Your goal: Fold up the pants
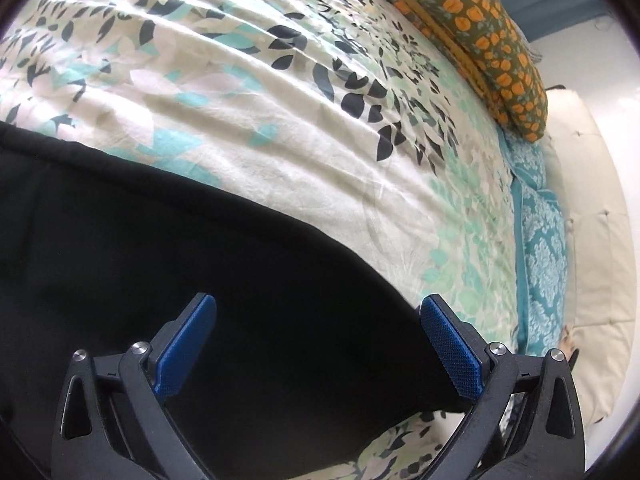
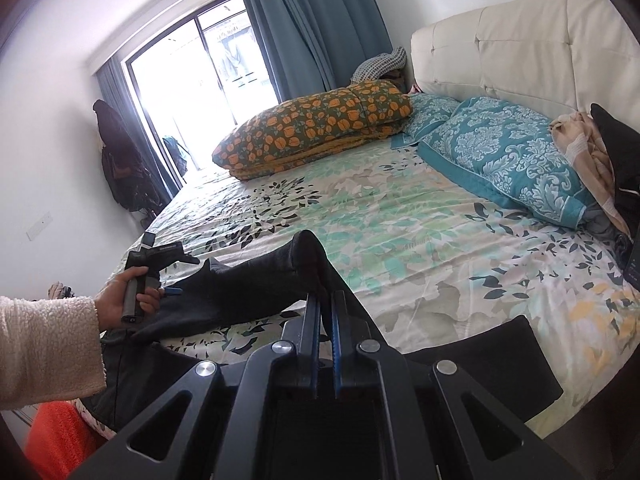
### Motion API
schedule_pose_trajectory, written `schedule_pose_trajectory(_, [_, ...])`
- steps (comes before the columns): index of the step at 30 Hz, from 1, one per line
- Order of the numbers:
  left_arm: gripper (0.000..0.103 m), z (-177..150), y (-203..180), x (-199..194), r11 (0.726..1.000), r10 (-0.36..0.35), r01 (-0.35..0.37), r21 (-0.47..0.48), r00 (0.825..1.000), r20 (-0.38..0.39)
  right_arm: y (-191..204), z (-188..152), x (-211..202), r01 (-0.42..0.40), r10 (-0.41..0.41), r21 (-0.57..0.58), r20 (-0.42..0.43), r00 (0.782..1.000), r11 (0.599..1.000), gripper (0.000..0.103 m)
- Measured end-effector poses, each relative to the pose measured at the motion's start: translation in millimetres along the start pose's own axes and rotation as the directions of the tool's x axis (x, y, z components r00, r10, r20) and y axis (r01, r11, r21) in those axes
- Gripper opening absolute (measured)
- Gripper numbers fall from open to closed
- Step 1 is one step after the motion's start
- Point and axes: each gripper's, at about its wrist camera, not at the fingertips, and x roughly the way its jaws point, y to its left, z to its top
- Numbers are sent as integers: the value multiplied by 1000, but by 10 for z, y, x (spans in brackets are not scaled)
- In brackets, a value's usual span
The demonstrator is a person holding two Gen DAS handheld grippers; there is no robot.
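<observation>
**Pants half lifted on the bed, right fingers clamped, left fingers wide**

Edges and room. I see the bed sheet (image 2: 420,216) open and flat across its whole middle, with nothing lying on it between the pants and the pillows. The far side is bounded by an orange-flowered quilt (image 2: 316,128) rolled along the window edge. At the head end sit a teal pillow (image 2: 508,152) and the cream headboard (image 2: 520,52). A heap of clothes (image 2: 592,152) rests at the right edge near the pillow. The near edge of the bed runs just under my right gripper.

Pants. The black pants (image 2: 248,292) lie along the near side of the bed, stretching from the left hand (image 2: 120,296) toward the right gripper (image 2: 326,300). Another black part lies flat on the sheet to the right of that gripper.

Right gripper: jaws drawn together to a narrow slit, pinching a fold of the pants. The cloth rises above the fingertips in a rounded hump, lifted off the sheet.

Left gripper (image 1: 318,316): jaws spread wide, nothing pressed between the blue pads (image 1: 448,348). In the left wrist view the pants (image 1: 200,280) fill the space below and between the fingers; I cannot tell whether the tips touch the cloth. The pants' edge runs diagonally just beyond the tips, with bare sheet (image 1: 280,120) past it.
</observation>
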Motion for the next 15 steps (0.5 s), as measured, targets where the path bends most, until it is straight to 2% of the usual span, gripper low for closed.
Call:
schedule_pose_trajectory(3, [101, -29, 34, 70, 999, -15, 15, -45, 1000, 2, -9, -59, -180, -29, 29, -19, 9, 1000, 999, 5])
schedule_pose_trajectory(4, [88, -59, 47, 79, 998, -21, 21, -56, 1000, 2, -27, -80, -235, -38, 38, -22, 10, 999, 999, 5])
schedule_pose_trajectory(5, [68, -94, 57, 79, 998, -22, 22, -64, 1000, 0, -57, -98, -276, -39, 39, -27, 7, 999, 999, 5])
schedule_pose_trajectory(6, [15, -113, 71, 85, 998, 6, -7, -68, 1000, -18, -98, -117, -295, -37, 36, -33, -1, 999, 999, 5])
schedule_pose_trajectory(7, [5, -135, 99, 73, 996, 49, -51, -69, 998, -32, -162, -134, -283, -36, 35, -37, -17, 999, 999, 5])
schedule_pose_trajectory(11, [3, -214, 107, -328, 998, -34, 36, -54, 999, 32, -495, -109, 13, -17, 15, -23, -83, 996, 1000, 5])
schedule_pose_trajectory(13, [3, -302, -11, -719, 998, -59, 58, 14, 993, 102, -605, 30, 143, 12, -15, -47, -62, 998, 999, 4])
schedule_pose_trajectory(15, [3, -482, -88, -1174, 992, -91, 72, 103, 978, 187, -655, 221, 163, 41, -41, -78, 5, 999, 996, 4])
